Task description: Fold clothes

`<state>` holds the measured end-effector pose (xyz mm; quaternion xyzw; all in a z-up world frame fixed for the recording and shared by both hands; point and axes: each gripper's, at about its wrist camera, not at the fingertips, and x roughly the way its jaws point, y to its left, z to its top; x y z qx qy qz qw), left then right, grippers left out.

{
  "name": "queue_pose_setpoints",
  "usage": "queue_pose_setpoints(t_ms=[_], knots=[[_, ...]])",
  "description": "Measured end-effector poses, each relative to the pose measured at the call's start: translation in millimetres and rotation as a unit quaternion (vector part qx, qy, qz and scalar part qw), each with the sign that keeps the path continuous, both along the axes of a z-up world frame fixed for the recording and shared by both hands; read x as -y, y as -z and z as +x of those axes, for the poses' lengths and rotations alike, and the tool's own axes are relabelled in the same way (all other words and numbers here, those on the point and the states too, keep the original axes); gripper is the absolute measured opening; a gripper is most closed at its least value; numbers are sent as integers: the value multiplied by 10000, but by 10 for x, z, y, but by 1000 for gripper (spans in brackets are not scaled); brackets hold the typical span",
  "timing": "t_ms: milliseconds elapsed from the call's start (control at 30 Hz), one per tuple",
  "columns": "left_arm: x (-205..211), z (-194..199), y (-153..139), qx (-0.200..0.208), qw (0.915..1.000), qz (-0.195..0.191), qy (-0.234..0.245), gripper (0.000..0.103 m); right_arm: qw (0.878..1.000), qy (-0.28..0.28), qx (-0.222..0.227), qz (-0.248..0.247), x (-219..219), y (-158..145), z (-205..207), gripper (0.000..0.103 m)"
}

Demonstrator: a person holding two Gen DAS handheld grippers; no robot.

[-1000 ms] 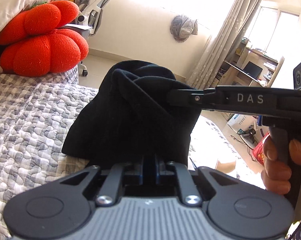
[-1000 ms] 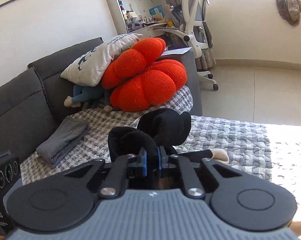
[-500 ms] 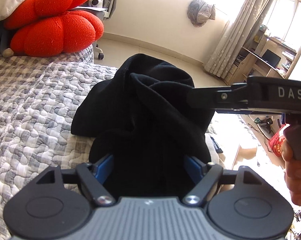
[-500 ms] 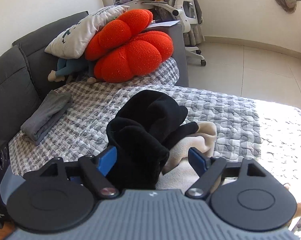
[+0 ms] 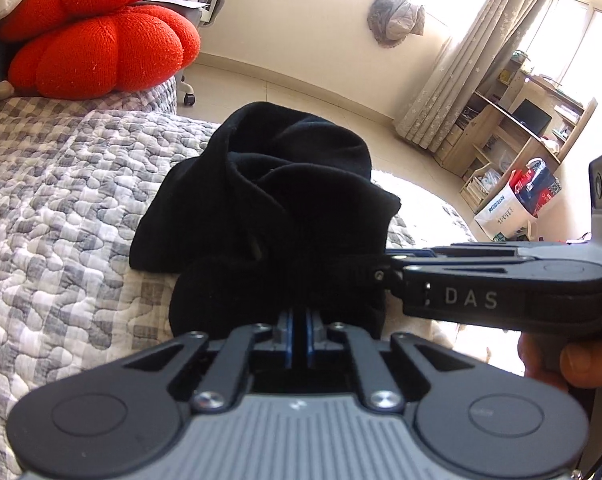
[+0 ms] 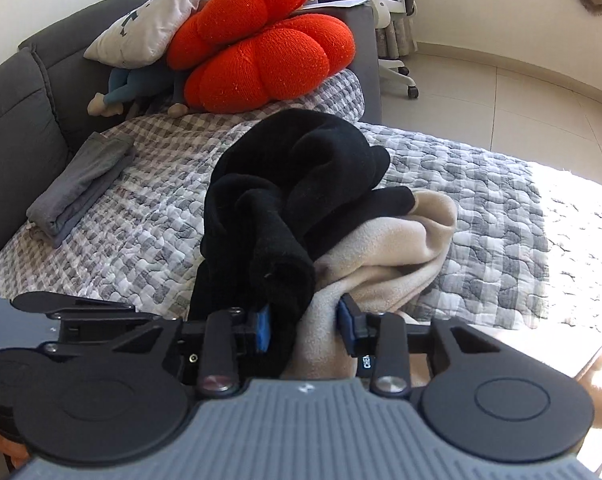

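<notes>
Black garment (image 6: 301, 184) atop beige garment (image 6: 389, 248)

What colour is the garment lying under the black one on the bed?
Cream beige garment, shown best in the right wrist view.

You have a sofa bed under a grey-and-white quilted cover (image 6: 481, 184) — take the black garment (image 6: 301, 184) heaped mid-cover as your landmark. Touching its right side lies a beige fleece (image 6: 389, 256); well to its left, a folded grey garment (image 6: 81, 184). Behind it sit an orange pumpkin cushion (image 6: 261, 44), a white pillow (image 6: 157, 20) and a blue soft toy (image 6: 129, 88).
</notes>
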<state>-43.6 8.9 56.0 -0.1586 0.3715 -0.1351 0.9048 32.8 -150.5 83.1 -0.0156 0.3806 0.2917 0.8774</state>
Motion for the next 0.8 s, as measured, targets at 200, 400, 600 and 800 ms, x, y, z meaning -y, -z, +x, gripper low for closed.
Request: queue_pose_setpoints(t_ms=[200,400,600,800], knots=[[-490,-105,-569,761,9914,-974,-419,5,9897,301,1083,889,181,-557,-216,6],[-1016,-233,-1469,2201,9670,-1109,-644,0,9620,459,2321,1359,273,-1356,-607,5],[-1315,-364,-1976,2831,9483,-1351,-488,0,9574,489,2410,1516,514,-1527,-606,5],[-826,48,-949,911,9905,-867,-556,56,9761,985,1635,1043,456,-1071,-270,15]])
